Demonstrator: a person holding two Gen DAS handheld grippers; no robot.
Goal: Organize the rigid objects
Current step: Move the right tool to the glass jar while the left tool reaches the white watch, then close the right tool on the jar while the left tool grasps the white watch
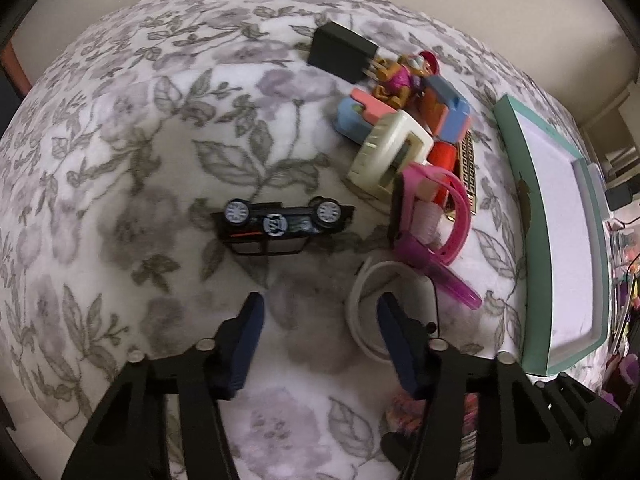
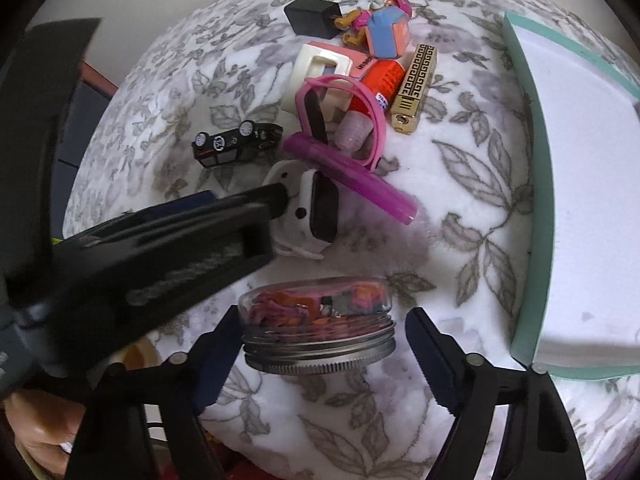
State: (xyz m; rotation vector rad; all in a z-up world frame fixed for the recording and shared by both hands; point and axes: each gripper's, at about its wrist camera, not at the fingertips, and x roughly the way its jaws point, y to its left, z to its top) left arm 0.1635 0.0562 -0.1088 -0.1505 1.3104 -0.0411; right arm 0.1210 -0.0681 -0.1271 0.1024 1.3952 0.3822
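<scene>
A pile of small rigid items lies on a floral blanket (image 1: 120, 152): a black toy car (image 1: 282, 222) on its side, a white smartwatch (image 2: 310, 210), a purple pen (image 2: 352, 176), pink glasses (image 2: 340, 120), a cream frame (image 1: 388, 156), an orange tube (image 2: 380, 76), a gold lighter (image 2: 414, 88), a black adapter (image 1: 342, 52) and a toy figure (image 1: 404, 76). My left gripper (image 1: 320, 316) is open, just short of the car and beside the watch band (image 1: 360, 304). My right gripper (image 2: 320, 340) is open around a small clear jar (image 2: 320, 320) with a metal lid, pads apart from it.
A teal box lid (image 2: 532, 200) with a white inside lies at the right on the blanket; it also shows in the left wrist view (image 1: 520, 216). The left gripper's body (image 2: 160, 248) crosses the right wrist view from the left. Clutter lies beyond the bed's right edge.
</scene>
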